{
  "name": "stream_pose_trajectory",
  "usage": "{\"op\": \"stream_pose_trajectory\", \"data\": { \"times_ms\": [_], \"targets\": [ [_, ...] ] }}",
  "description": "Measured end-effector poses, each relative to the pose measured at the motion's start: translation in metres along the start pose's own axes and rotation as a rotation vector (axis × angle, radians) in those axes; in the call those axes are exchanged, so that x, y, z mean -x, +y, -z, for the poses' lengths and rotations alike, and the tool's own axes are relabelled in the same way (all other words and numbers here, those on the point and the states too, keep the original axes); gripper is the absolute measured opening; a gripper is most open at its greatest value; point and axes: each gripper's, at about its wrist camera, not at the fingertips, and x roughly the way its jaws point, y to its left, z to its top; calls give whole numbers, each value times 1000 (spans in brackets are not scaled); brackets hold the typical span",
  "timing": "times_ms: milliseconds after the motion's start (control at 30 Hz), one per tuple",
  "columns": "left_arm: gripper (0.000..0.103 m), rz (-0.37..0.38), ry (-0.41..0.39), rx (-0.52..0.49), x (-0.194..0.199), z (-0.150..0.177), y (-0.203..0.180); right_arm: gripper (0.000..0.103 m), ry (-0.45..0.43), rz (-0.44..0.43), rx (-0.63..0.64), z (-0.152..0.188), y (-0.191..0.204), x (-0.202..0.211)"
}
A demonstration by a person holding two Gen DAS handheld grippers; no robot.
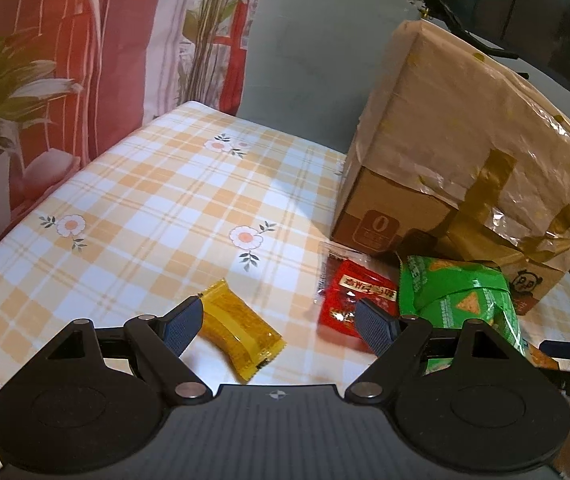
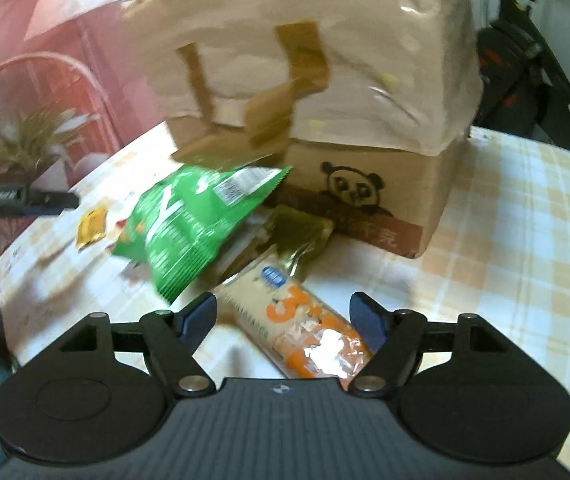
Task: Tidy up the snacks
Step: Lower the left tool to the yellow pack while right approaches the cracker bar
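Yellow foil sits nearest the left gripper: a small yellow snack packet lies flat on the checked bench cloth, just inside the left finger, with the fingers spread wide and holding nothing. A little farther, by the other finger, lies a red sachet, and beside it a green chip bag that leans against the taped cardboard box standing toward the bench's far right corner.

In the right wrist view, the right gripper also has its fingers wide apart and empty, straddling an orange-and-cream biscuit pack that lies flat and angled between them. Beyond it, a dark olive packet and the green chip bag rest against the foot of the box, whose front shows a panda drawing. This view is blurred, so the finer detail of the pile is uncertain.

Risks, as I judge them: the biscuit pack lies skewed to the fingers, so closing on it may pinch a corner and let the slick wrapper twist out. The yellow packet sits off-centre, so a closing finger could push it along the cloth. The chip bag could slump if the pile is nudged.

Both grippers are held low over the near edge of the bench, tilted down and forward toward the box.
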Motion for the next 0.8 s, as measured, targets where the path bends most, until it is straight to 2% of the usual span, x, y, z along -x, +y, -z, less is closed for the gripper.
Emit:
{"op": "stream_pose_trajectory", "data": {
  "times_ms": [233, 400, 467, 567, 700, 800],
  "targets": [
    [84, 0, 8, -2, 0, 3, 1, 78, 36, 39, 140, 9, 20, -11],
    [84, 1, 19, -6, -1, 7, 0, 76, 7, 84, 101, 13, 21, -28],
    [84, 1, 16, 1, 0, 10, 1, 65, -15, 117, 90, 15, 23, -28],
    [84, -2, 10, 33, 1, 11, 5, 55, -47, 151, 70, 20, 24, -23],
    [84, -27, -2, 86, 0, 13, 11, 48, -120, 172, -14, 35, 16, -16],
    [84, -56, 9, 109, -8, 12, 12, 43, -137, 176, -39, 36, 13, -13]
  ]
}}
